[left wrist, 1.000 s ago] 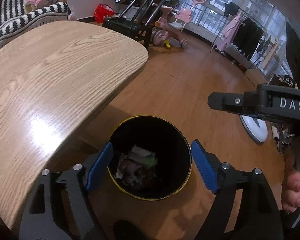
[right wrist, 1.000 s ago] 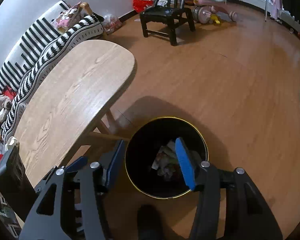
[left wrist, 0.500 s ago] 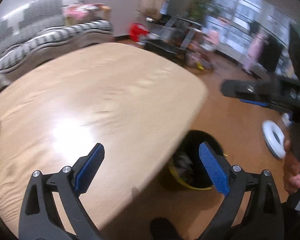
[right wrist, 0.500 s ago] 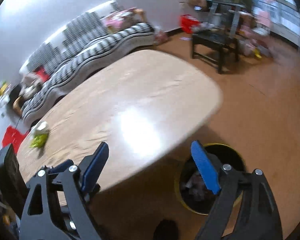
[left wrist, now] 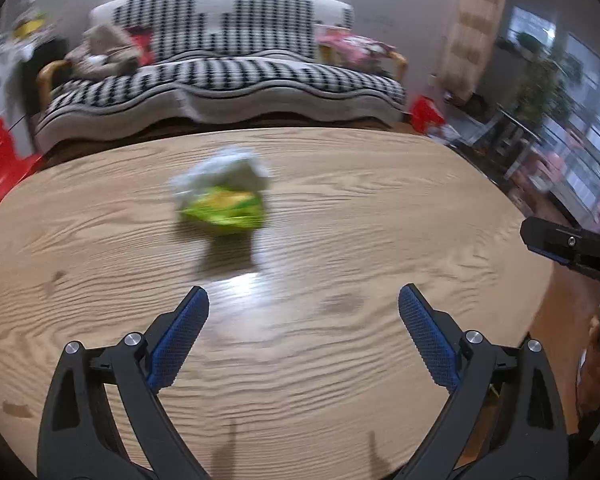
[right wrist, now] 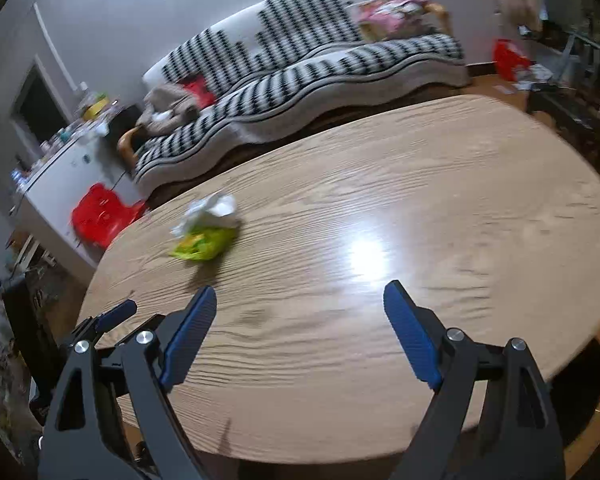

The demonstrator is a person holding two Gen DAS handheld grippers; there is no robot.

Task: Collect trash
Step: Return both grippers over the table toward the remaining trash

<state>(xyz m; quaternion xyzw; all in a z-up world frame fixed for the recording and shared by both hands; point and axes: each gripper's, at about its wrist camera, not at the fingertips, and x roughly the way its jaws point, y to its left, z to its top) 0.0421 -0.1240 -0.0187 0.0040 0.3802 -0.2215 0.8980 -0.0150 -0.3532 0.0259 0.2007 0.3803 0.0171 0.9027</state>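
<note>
Wood grain fills most of both views, since the oval surface (left wrist: 340, 240) is what both claws are held over. Trash is spotted toward the far left part of it: a crumpled green wrapper (left wrist: 224, 210) with a wad of white paper (left wrist: 228, 170) bunched on top, touching it, all kinda blurry. The left claw (left wrist: 303, 300) is seen spread wide with nothing between its blue pads (left wrist: 178, 344), well short of the wrapper. The right claw (right wrist: 300, 296) is spread wide too, its jaws having just been opening, and nothing is caught between them either. In the right wrist view the wrapper (right wrist: 202, 244) is off to the left of that claw, well apart. A black-and-white patterned sofa (left wrist: 220, 76) is parked behind the surface, and a dark bin (right wrist: 584, 396) is partly glimpsed under the near right edge.
</note>
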